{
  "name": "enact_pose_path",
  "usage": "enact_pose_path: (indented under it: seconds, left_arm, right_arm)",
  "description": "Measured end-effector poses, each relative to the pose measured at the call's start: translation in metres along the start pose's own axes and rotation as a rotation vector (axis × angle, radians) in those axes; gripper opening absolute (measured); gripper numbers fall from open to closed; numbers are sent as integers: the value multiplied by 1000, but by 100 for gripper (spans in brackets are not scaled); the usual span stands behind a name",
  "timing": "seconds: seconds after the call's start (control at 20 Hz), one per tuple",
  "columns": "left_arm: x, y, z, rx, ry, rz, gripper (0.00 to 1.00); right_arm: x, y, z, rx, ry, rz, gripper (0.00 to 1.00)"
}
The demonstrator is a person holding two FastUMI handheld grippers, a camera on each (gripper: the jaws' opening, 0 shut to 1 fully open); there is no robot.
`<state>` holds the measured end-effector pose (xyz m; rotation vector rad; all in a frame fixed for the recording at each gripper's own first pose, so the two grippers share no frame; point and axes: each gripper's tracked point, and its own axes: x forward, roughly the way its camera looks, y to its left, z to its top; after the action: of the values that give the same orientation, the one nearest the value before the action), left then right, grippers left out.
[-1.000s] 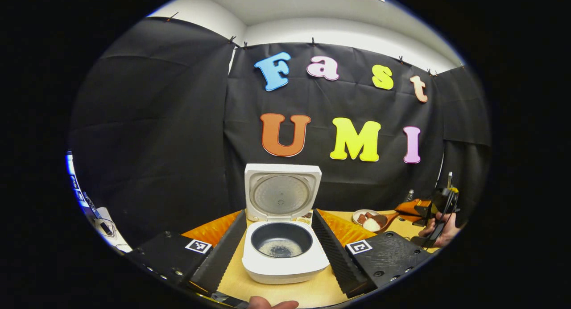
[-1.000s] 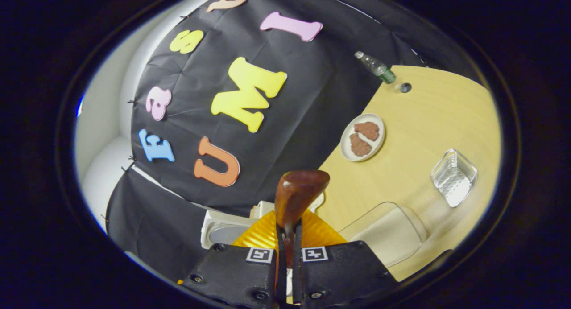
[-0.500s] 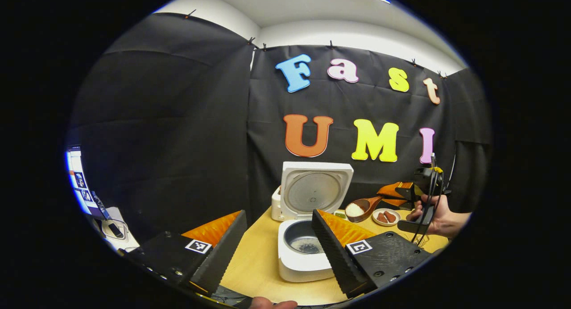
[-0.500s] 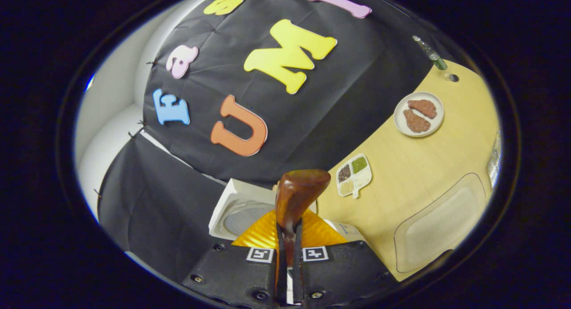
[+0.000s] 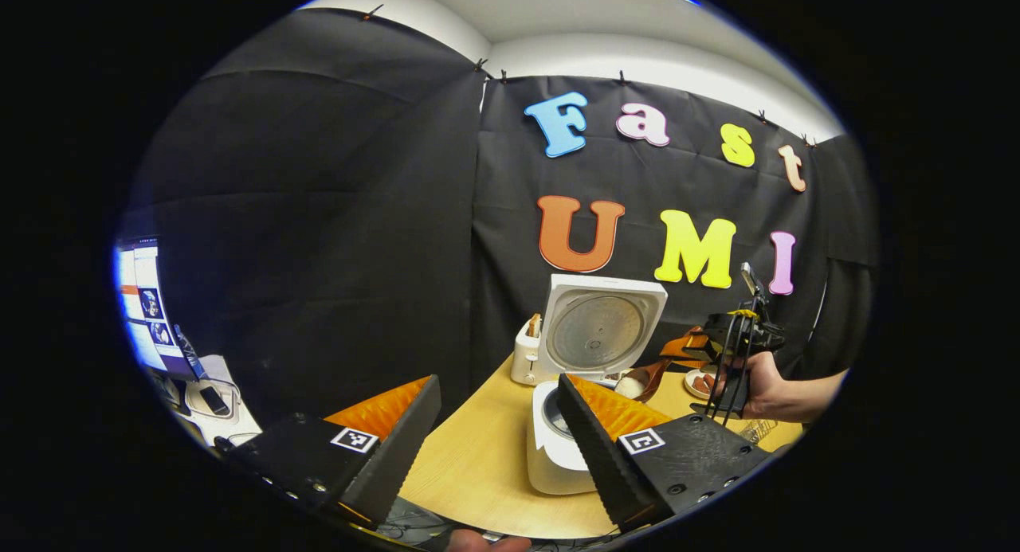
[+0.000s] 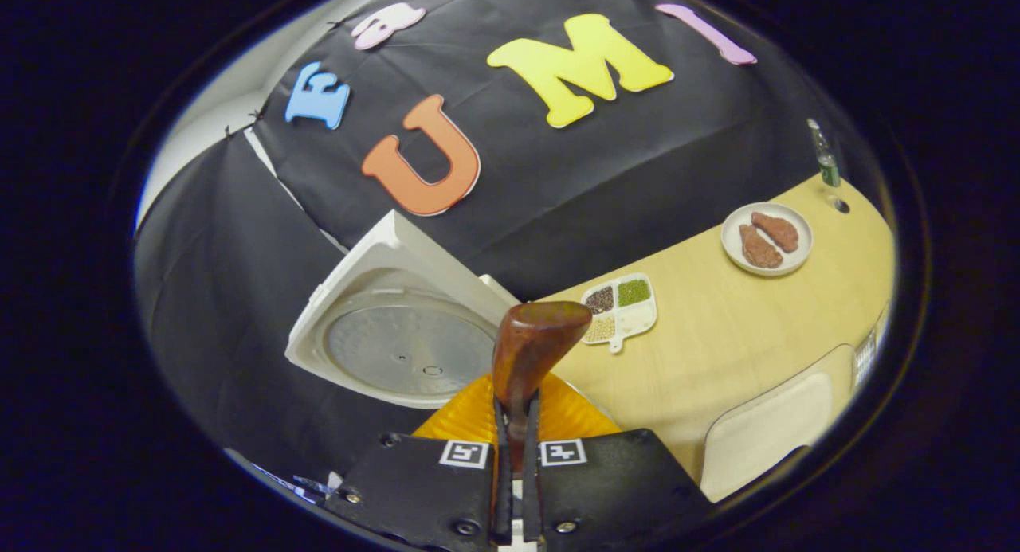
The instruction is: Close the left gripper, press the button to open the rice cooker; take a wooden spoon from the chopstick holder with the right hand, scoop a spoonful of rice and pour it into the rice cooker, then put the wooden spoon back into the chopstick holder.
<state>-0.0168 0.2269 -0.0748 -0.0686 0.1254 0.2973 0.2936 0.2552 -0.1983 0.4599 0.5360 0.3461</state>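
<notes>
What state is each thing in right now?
Rice cooker: lid up, open.
Wooden spoon: loaded with rice, over the cooker.
Right gripper: shut on the spoon handle.
Left gripper: open, empty.
Plate: holds two brown pieces.
</notes>
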Motion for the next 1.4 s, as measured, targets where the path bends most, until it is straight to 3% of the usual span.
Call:
enact_pose_path:
  seconds: [0.6,1.4]
  left_arm:
    - [-3,11,-10,-24,-2,16,94]
    - [-9,3,-12,-48,-16,9,94]
  right_arm:
    - [6,27,3,-361,-33,-52,10]
    - [-23,100,3,-930,-167,10,10]
